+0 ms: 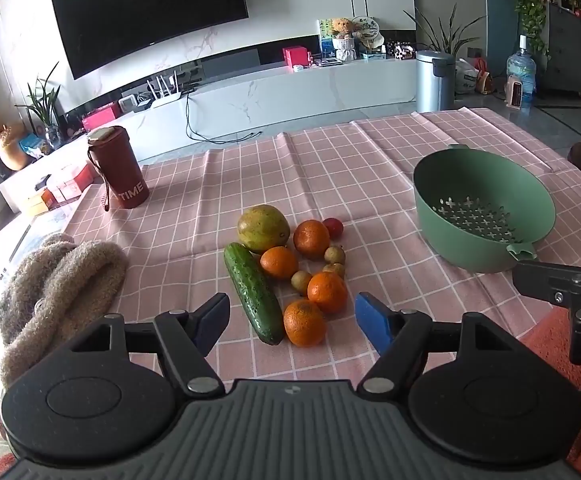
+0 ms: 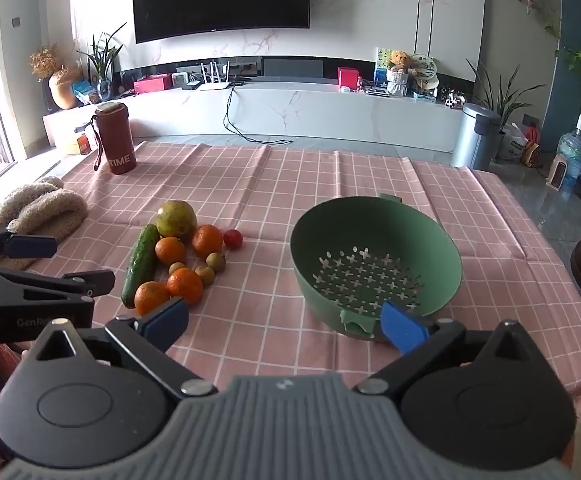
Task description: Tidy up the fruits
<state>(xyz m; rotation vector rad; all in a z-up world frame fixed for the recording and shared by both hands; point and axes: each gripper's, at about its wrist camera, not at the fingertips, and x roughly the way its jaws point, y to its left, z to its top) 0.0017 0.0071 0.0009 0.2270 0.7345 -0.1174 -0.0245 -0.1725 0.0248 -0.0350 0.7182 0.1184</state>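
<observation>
The left tongs point(image 1: 290, 322) hang spread wide over the near end of the fruit pile, holding nothing; their blue pads straddle the cucumber point(image 1: 253, 294) tip and the nearest orange point(image 1: 304, 322). The right tongs point(image 2: 284, 322) are likewise spread and empty, low over the worktop point(image 2: 274, 208) between the pile and the green colander point(image 2: 374, 258), one pad just before its near tab.

The step in hand looks like a first pick. That nearest orange is the sensible choice: it sits at the pile's edge, so the left tongs can drop over its widest part. It touches a second orange point(image 1: 327, 292) and lies just beside the cucumber, so a straight descent and a gentle squeeze should keep neighbours from rolling.

The colander is empty; only its cross-shaped holes show. All the fruit lies on the pink checked cloth: a mango point(image 1: 263, 228), four oranges, a small red fruit point(image 1: 333, 227) and several small brownish ones. A red cup point(image 1: 119, 168) with its lid on stands well apart.
</observation>
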